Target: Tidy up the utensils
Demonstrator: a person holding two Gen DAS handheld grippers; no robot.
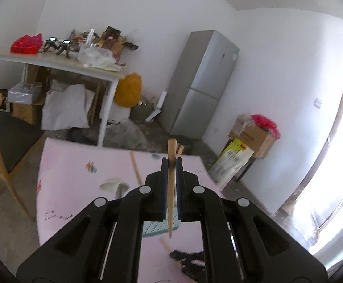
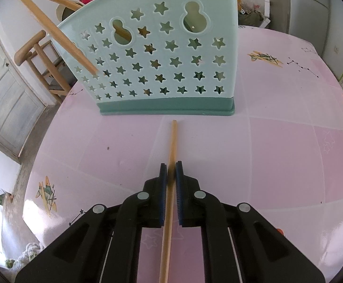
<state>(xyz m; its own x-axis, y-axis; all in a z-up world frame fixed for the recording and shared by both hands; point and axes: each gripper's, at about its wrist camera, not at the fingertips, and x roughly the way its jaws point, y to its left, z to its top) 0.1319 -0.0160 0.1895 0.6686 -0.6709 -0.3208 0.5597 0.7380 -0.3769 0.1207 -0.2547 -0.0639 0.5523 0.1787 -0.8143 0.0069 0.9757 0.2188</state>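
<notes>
The left hand-held gripper (image 1: 171, 162) is clenched on a wooden chopstick (image 1: 171, 188), held upright above the pink worktop (image 1: 77, 176). The right hand-held gripper (image 2: 171, 167) grasps a second chopstick (image 2: 172, 141) lying on the worktop, its tip pointing ahead at the pale green utensil holder (image 2: 159, 59) (star-shaped holes).

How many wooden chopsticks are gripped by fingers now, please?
2: one light wooden chopstick upright in the left gripper, a second chopstick flat on the pink tablecloth in the right gripper.
</notes>
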